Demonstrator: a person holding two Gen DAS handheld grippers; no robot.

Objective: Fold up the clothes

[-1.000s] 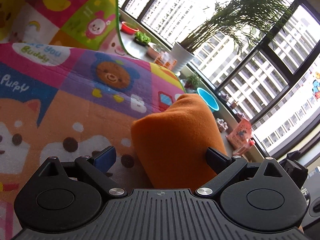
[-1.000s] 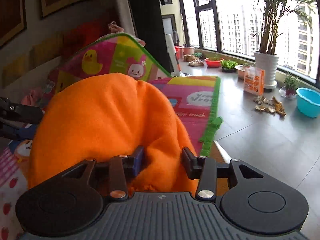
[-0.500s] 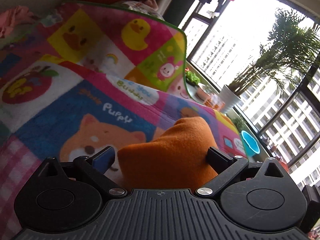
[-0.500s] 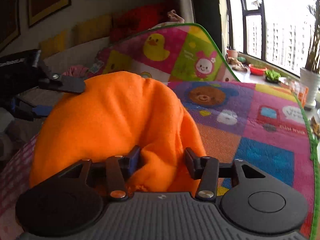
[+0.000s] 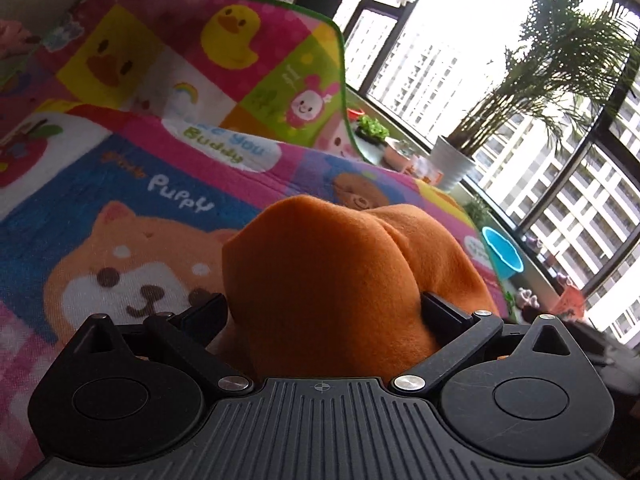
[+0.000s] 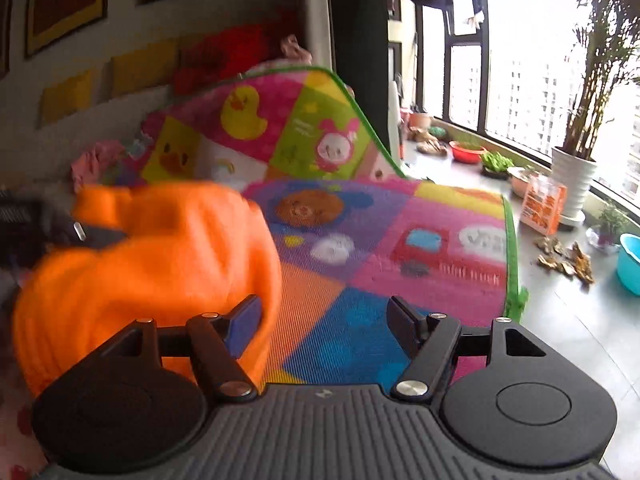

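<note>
An orange fleece garment [image 5: 340, 276] is bunched up above the colourful cartoon play mat [image 5: 132, 200]. My left gripper [image 5: 324, 312] has its jaws spread wide, and the bulky cloth fills the gap between them. In the right wrist view the same garment [image 6: 152, 272] is blurred and hangs to the left. My right gripper [image 6: 326, 320] is open and empty, with only the mat [image 6: 360, 280] showing between its jaws. The cloth touches the outside of its left finger [image 6: 244, 320]. The left gripper's finger [image 6: 96, 234] pokes into the cloth at the far left.
The mat's far end curls up against a wall [image 6: 280, 120]. To the right is grey floor [image 6: 560, 320] by large windows, with a potted palm [image 6: 576, 176], a blue basin [image 6: 630, 262], an orange box [image 6: 544, 206] and small bowls. Pink clothes [image 6: 96, 160] lie at the back left.
My right gripper has opened and let go of the orange garment, which has swung off to its left. My left gripper still carries the cloth and has tilted slightly over the mat.
</note>
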